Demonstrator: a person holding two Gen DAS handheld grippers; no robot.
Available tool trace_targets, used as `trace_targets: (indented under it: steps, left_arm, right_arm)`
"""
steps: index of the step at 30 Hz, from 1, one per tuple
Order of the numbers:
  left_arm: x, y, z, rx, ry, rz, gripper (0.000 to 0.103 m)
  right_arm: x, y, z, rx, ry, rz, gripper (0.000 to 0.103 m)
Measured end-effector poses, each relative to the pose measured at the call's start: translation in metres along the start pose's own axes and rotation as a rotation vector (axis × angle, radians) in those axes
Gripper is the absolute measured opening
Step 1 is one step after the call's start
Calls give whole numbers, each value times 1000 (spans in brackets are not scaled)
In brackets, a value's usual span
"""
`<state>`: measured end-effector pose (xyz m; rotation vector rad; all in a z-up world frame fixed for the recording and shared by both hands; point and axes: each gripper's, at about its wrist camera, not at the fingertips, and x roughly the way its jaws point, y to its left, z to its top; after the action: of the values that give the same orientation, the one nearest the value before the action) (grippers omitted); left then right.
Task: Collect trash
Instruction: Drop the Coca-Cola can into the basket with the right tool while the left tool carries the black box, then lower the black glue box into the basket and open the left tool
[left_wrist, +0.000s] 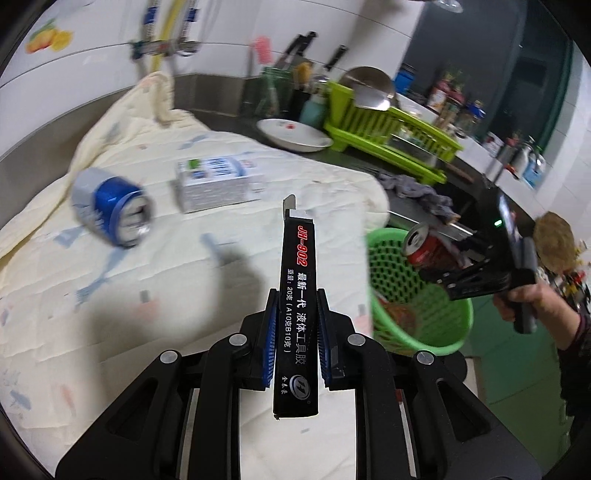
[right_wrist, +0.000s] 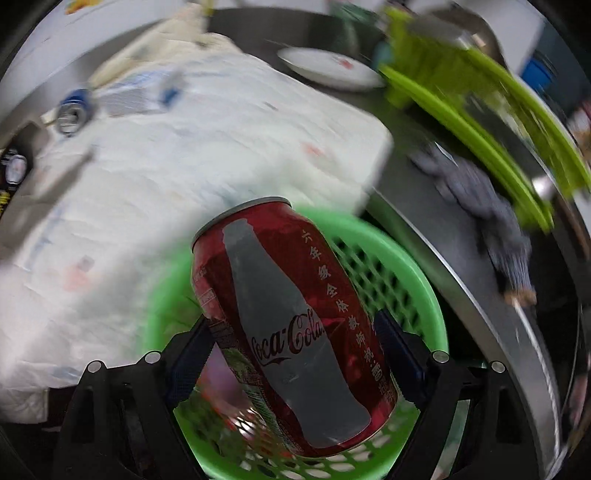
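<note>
The left gripper (left_wrist: 297, 325) clamped its ribbed blue pads on a long, flat black glue box (left_wrist: 300, 291) printed in white and red, held above a quilted cream cloth (left_wrist: 184, 266). The right gripper (right_wrist: 295, 350), in a person's hand (left_wrist: 517, 299), gripped a glossy red cola can (right_wrist: 291, 325), tilted, over a round green lattice-walled plastic basket (right_wrist: 402, 266). On the cloth lay a dented blue-and-silver can (left_wrist: 110, 210) on its side, near a rectangular white-and-blue carton (left_wrist: 218, 182). A lime slatted dish rack (left_wrist: 391, 125) stood behind.
</note>
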<state>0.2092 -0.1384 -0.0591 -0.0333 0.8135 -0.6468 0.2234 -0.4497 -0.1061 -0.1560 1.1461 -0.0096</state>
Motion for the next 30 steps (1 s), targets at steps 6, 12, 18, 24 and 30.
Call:
trace_targets:
  steps: [6, 12, 18, 24, 30]
  left_arm:
    - [18, -40, 10, 40, 14, -49, 18]
    - [43, -75, 19, 90, 51, -79, 18]
    - [72, -106, 29, 130, 87, -112, 18]
    - [106, -138, 34, 164, 128, -148, 18]
    - [144, -164, 31, 186, 181, -172, 19]
  right_arm:
    - [31, -40, -36, 134, 68, -7, 83]
    - [48, -57, -54, 200, 87, 4, 83]
    - [52, -70, -64, 236, 84, 14, 87]
    - [23, -76, -74, 255, 36, 15, 87]
    - [-12, -81, -88, 262, -16, 4, 87]
